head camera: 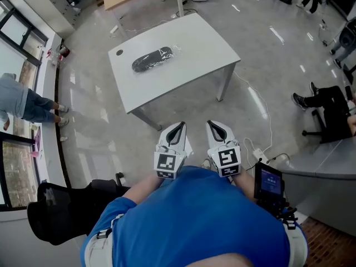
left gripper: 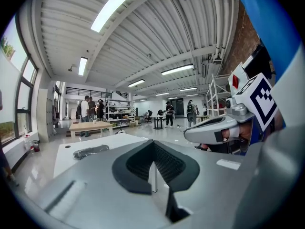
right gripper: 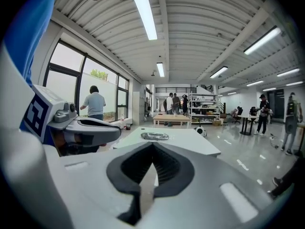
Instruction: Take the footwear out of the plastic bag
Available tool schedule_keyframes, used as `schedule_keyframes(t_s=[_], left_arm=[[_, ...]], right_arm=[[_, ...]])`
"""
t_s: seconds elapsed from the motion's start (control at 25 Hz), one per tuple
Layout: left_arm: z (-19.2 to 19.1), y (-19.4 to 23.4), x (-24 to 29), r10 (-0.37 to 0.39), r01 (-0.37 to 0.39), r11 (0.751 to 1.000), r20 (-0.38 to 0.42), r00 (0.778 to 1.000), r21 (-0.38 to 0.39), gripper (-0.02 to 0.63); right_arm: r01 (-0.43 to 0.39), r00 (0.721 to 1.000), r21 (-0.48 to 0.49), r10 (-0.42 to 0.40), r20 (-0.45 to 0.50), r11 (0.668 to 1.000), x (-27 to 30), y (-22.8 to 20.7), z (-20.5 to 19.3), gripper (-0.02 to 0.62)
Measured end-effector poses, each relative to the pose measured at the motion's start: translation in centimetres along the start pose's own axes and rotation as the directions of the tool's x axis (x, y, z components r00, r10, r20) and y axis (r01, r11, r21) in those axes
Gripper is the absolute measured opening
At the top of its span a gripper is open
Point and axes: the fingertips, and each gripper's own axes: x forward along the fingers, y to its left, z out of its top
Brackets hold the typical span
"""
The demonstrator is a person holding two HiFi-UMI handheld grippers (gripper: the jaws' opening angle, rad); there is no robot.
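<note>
The left gripper [head camera: 177, 127] and right gripper [head camera: 214, 125], both empty with jaws pressed together, point toward a white table [head camera: 192, 43] well ahead, where the footwear [head camera: 151, 60] in its plastic bag [head camera: 169, 51] lies crosswise, seemingly slightly nearer the left.

Head camera overhead, gripper cameras low, seemingly level, all sharing far table [head camera: 192, 57]

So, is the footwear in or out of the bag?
In: the dark footwear lies on the white table with the clear plastic bag around it.
</note>
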Motion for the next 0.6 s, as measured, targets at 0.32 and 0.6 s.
schedule_keyframes(t_s=[0.32, 0.6], left_arm=[[-0.8, -0.6, 2.6, 0.036, -0.035, 0.999, -0.062, 0.997, 0.022, 0.006], [-1.1, 2.3, 5.7, 0.065, -0.064, 0.998, -0.051, 0.997, 0.015, 0.006]], right_arm=[[-0.055, 0.998, 0.024, 0.056, -0.011, 0.998, 1.6, -2.4, -0.7, 0.003], [-0.091, 0.996, 0.006, 0.091, -0.010, 0.996, 6.0, -3.5, -0.1, 0.003]])
